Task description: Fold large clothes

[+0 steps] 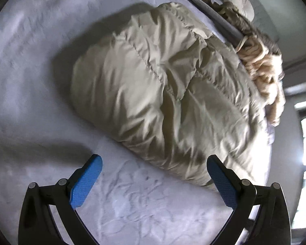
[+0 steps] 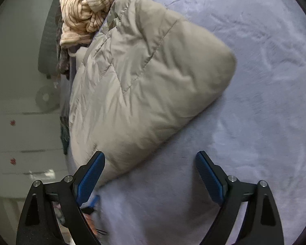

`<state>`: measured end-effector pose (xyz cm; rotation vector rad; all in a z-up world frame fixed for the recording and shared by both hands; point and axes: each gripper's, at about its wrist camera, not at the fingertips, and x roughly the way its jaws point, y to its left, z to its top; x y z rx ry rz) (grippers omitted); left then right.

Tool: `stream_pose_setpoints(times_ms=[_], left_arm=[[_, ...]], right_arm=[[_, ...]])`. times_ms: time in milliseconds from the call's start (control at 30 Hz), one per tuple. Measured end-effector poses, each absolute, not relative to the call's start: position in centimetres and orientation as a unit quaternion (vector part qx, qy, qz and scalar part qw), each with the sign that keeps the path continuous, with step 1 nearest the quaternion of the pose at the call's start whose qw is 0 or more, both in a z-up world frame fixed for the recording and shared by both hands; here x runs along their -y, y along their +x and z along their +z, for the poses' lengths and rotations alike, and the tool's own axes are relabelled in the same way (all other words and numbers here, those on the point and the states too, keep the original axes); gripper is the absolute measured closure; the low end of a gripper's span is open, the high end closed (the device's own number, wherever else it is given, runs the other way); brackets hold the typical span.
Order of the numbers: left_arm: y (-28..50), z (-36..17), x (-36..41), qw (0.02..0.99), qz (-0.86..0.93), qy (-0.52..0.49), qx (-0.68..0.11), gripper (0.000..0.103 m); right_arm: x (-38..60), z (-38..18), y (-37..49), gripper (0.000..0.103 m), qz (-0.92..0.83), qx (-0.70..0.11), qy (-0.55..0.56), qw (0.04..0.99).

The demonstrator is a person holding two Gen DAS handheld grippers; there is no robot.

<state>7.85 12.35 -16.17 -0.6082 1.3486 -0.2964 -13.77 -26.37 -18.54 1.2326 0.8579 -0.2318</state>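
beige padded coat [image 2: 144,77] ahead of right tool [image 2: 150,173]

One puffer jacket, one heap of other clothes, two grippers.

A single beige quilted jacket [image 1: 169,94] lies on the one bed [image 1: 30,65] with its pale lilac cover. Beyond the jacket, at the bed's edge, sits one pile of clothes [image 2: 85,10]: a cream striped knit on top and what seems to be at least one darker piece under it, too bunched to count surely. One round white cushion-like thing [image 1: 239,4] lies beyond that pile. Nearer than the jacket, two grippers show, the left gripper [image 1: 153,181] and the right gripper [image 2: 151,175], each with two blue pads set wide apart.
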Motion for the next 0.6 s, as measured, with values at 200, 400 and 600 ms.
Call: stream_pose_setpoints(times_ms=[200, 400, 600], left_arm=[[9.0, -17.7, -13.1, 0.711, -0.160, -0.316, -0.607, 0.001], [11.5, -18.1, -13.1, 0.717, -0.158, -0.333, -0.592, 0.001], [13.9, -18.5, -12.2, 0.722, -0.140, -0.357, -0.576, 0.001]], right_arm=[[26.2, -19.8, -12.5, 0.011, -0.097, -0.343, 0.611, 0.707], [26.9, -21.1, -10.4, 0.010, -0.083, -0.318, 0.649, 0.687], [27.7, -21.0, -8.3, 0.000, -0.047, -0.260, 0.683, 0.681]])
